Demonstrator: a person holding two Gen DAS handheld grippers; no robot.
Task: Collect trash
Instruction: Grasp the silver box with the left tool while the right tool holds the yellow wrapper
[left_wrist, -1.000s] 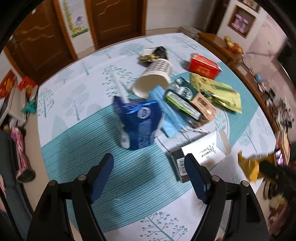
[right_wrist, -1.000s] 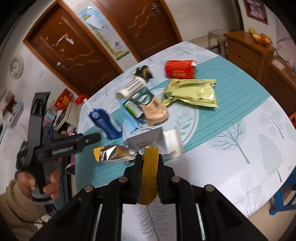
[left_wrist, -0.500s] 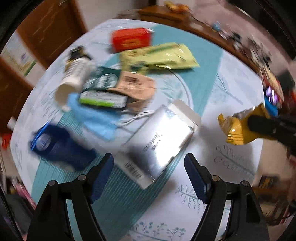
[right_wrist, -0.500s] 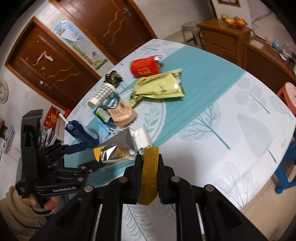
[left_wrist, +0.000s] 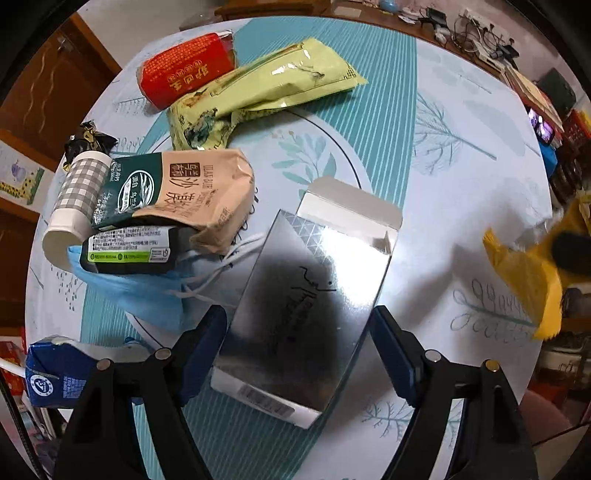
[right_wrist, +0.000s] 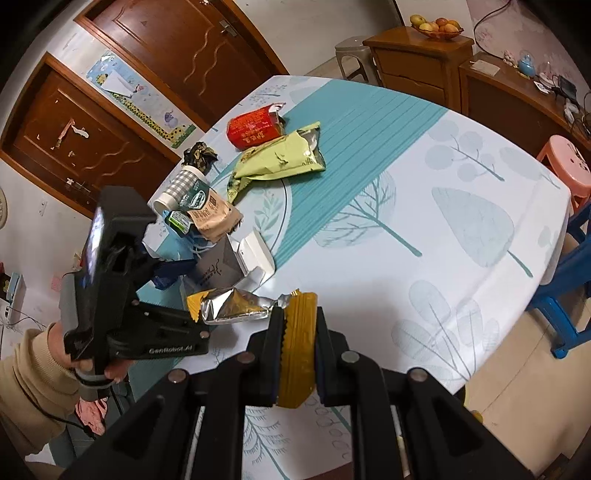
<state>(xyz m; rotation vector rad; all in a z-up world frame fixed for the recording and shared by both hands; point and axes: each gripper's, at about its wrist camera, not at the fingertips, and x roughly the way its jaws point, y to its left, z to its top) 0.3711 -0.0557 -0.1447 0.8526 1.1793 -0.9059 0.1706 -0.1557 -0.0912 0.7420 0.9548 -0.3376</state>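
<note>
Left gripper (left_wrist: 297, 334) spread wide, straddling silver box (left_wrist: 314, 291) lying on table (left_wrist: 461, 166), pads not yet pressing its sides. Right gripper (right_wrist: 298, 354) clamped tight on yellow foil wrapper (right_wrist: 295, 339), lifted clear of the cloth. Beyond: blue mask (left_wrist: 144, 291), tan-and-green pouch (left_wrist: 184, 192), checked cup (left_wrist: 74, 206), green bag (left_wrist: 266, 88), red packet (left_wrist: 184, 68), blue carton (left_wrist: 55, 373). Barely begun by the look of it; one piece in hand, nearly all left.
</note>
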